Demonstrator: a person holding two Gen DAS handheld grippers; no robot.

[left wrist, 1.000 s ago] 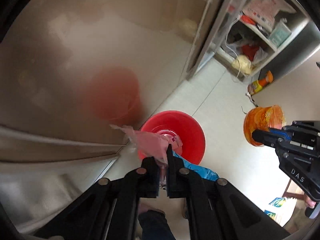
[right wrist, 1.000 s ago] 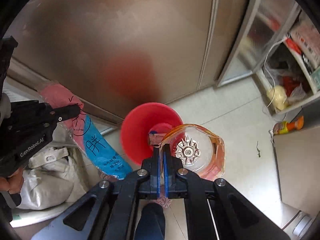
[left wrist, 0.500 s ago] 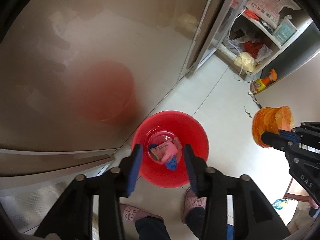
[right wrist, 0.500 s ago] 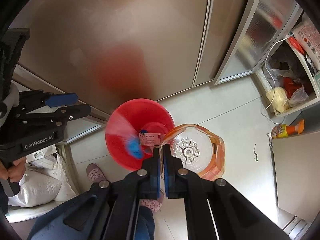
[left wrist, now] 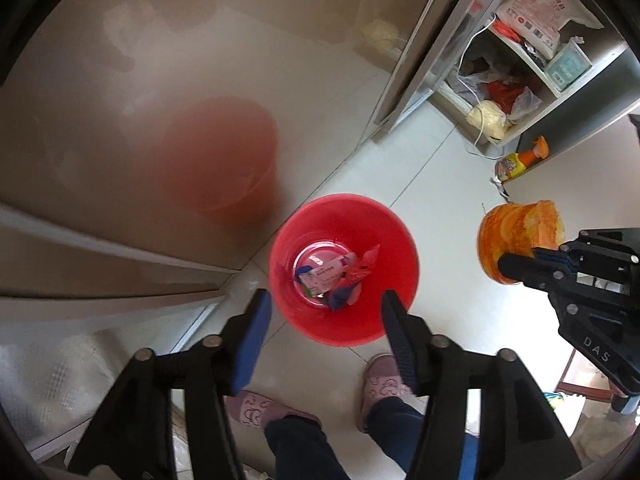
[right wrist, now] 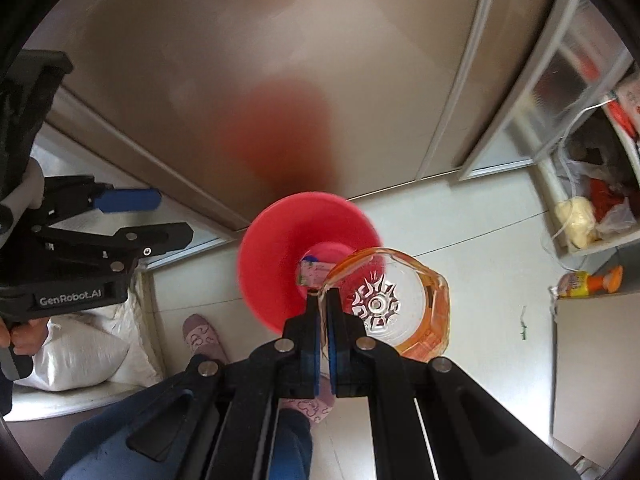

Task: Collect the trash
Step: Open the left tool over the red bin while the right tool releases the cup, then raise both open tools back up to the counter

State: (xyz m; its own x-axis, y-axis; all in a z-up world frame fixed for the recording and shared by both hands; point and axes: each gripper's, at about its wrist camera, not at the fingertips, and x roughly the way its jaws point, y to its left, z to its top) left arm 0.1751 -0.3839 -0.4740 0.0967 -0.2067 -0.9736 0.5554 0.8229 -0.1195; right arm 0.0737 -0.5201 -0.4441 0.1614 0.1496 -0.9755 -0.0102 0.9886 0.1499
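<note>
A red bucket [left wrist: 344, 268] stands on the tiled floor, with pink and blue wrappers [left wrist: 332, 276] lying at its bottom. My left gripper [left wrist: 326, 300] hangs above the bucket's near rim, its jaws opening and nothing between them. My right gripper [right wrist: 324, 300] is shut on the rim of a clear orange plastic cup [right wrist: 394, 304], held bottom-down beside the bucket [right wrist: 280, 264]. In the left wrist view the cup [left wrist: 520, 240] and the right gripper [left wrist: 516, 266] are at the right.
A steel cabinet front [left wrist: 160, 100] rises behind the bucket and mirrors it. An open shelf [left wrist: 516, 80] with bags and boxes is at the upper right, an orange bottle [left wrist: 520, 158] by it. The person's pink slippers [left wrist: 384, 376] stand just below the bucket. A white sack [right wrist: 80, 352] lies left.
My left gripper opened and let the pink and blue wrappers fall into the red bucket. The right gripper kept its hold on the orange cup and sank slightly.
</note>
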